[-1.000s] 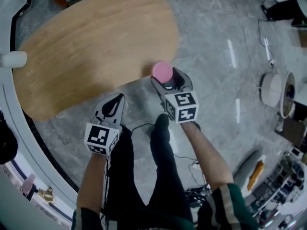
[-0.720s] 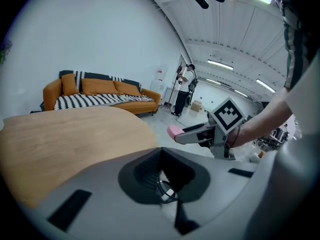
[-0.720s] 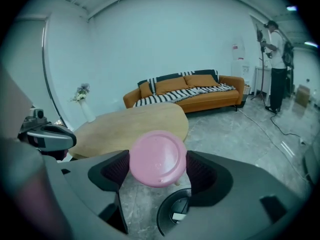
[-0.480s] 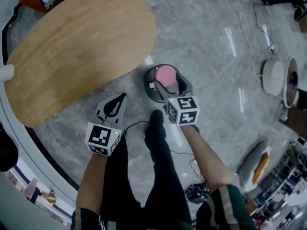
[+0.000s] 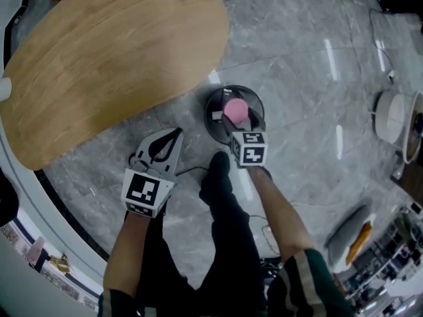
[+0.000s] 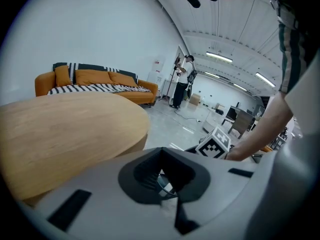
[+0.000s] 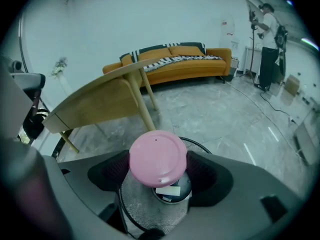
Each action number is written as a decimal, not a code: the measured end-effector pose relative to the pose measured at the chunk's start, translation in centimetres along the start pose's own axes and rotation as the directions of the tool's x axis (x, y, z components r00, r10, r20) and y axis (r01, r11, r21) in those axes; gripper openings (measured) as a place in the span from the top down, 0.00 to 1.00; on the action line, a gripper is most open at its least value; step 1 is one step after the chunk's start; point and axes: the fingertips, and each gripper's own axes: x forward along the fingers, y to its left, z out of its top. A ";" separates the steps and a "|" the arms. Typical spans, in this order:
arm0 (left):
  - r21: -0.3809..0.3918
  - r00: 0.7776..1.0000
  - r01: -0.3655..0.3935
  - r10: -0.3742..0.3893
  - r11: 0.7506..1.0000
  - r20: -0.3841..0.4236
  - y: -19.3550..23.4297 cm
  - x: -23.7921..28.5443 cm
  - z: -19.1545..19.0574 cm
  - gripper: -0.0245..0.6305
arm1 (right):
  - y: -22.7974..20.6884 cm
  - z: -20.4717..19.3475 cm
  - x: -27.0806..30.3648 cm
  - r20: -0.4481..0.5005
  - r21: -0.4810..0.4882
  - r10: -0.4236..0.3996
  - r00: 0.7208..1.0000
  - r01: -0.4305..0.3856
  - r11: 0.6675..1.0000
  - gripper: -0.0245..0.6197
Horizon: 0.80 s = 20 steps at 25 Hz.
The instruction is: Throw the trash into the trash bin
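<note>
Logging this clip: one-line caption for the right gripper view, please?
Right gripper holds a pink-lidded cup above the mesh trash bin.

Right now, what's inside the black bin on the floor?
At the bottom of the mesh bin lies a white scrap. The pink-lidded cup, held above it by the right gripper, hides the rest of the inside.

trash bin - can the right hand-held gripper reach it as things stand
Probably yes: the right hand-held gripper, shut on the pink-lidded cup, hangs directly above the open mesh trash bin, with nothing between them.
</note>
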 end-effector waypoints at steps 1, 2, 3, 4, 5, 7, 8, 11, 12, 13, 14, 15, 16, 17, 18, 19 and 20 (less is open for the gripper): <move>-0.005 1.000 -0.003 0.003 1.000 -0.002 0.2 0.2 -0.4 0.96 | -0.2 -0.5 0.7 -0.011 0.011 -0.010 1.000 0.010 1.000 0.41; -0.010 1.000 -0.007 0.007 1.000 -0.003 0.4 0.4 -0.8 0.96 | -0.3 -0.9 1.5 -0.020 0.029 -0.009 1.000 0.010 1.000 0.41; -0.016 1.000 -0.013 0.013 1.000 -0.005 0.8 0.6 -1.3 0.96 | -0.2 -1.2 2.2 -0.028 0.045 -0.002 1.000 0.003 0.999 0.41; -0.022 1.000 -0.018 0.018 1.000 -0.008 1.1 0.7 -1.8 0.96 | 0.0 -1.5 3.0 -0.040 0.053 0.005 0.999 -0.003 0.999 0.41; -0.028 1.000 -0.022 0.022 0.999 -0.011 1.3 0.8 -2.4 0.96 | 0.0 -1.9 3.6 -0.054 0.054 0.006 0.999 -0.003 0.999 0.41; -0.039 0.999 -0.023 0.022 0.999 -0.023 1.3 0.7 -3.4 0.96 | -0.1 -3.1 4.3 -0.086 0.054 -0.010 0.996 0.015 0.998 0.41; -0.040 0.999 -0.020 0.019 0.999 -0.030 1.3 0.7 -3.8 0.96 | -0.2 -3.5 4.6 -0.096 0.061 -0.019 0.995 0.025 0.998 0.41; -0.033 0.999 -0.017 0.016 0.999 -0.041 1.8 0.4 -4.2 0.96 | 0.1 -4.1 5.4 -0.123 0.089 -0.019 0.992 0.030 0.996 0.41; -0.032 0.999 -0.019 0.018 0.999 -0.041 1.9 0.2 -4.1 0.96 | 0.3 -4.3 5.5 -0.135 0.088 -0.017 0.991 0.029 0.996 0.40; -0.032 0.999 -0.023 0.021 0.999 -0.040 2.1 0.1 -4.1 0.96 | 0.4 -4.5 5.5 -0.145 0.083 -0.018 0.989 0.030 0.996 0.40; -0.034 0.999 -0.026 0.024 0.999 -0.037 2.2 -0.1 -4.0 0.96 | 0.5 -4.6 5.3 -0.152 0.077 -0.019 0.988 0.031 0.997 0.40; -0.036 0.999 -0.028 0.027 0.999 -0.035 2.3 -0.2 -4.0 0.96 | 0.6 -4.6 5.1 -0.159 0.077 -0.019 0.987 0.032 0.997 0.41; -0.038 0.999 -0.030 0.029 0.999 -0.033 2.3 -0.4 -3.9 0.96 | 0.7 -4.6 4.9 -0.167 0.083 -0.016 0.986 0.031 0.996 0.41; -0.039 0.999 -0.032 0.031 0.999 -0.033 2.3 -0.6 -3.7 0.96 | 0.9 -4.6 4.5 -0.177 0.088 -0.014 0.984 0.030 0.996 0.41; -0.040 0.999 -0.034 0.032 0.999 -0.033 2.2 -0.9 -3.5 0.96 | 1.1 -4.7 4.2 -0.186 0.087 -0.012 0.982 0.029 0.996 0.41; -0.039 0.999 -0.035 0.034 0.999 -0.033 2.1 -1.3 -3.3 0.96 | 1.2 -4.6 3.8 -0.194 0.085 -0.010 0.981 0.026 0.996 0.41; -0.039 0.999 -0.035 0.034 0.999 -0.033 1.9 -1.7 -3.0 0.96 | 1.4 -4.5 3.3 -0.201 0.087 -0.004 0.980 0.022 0.996 0.41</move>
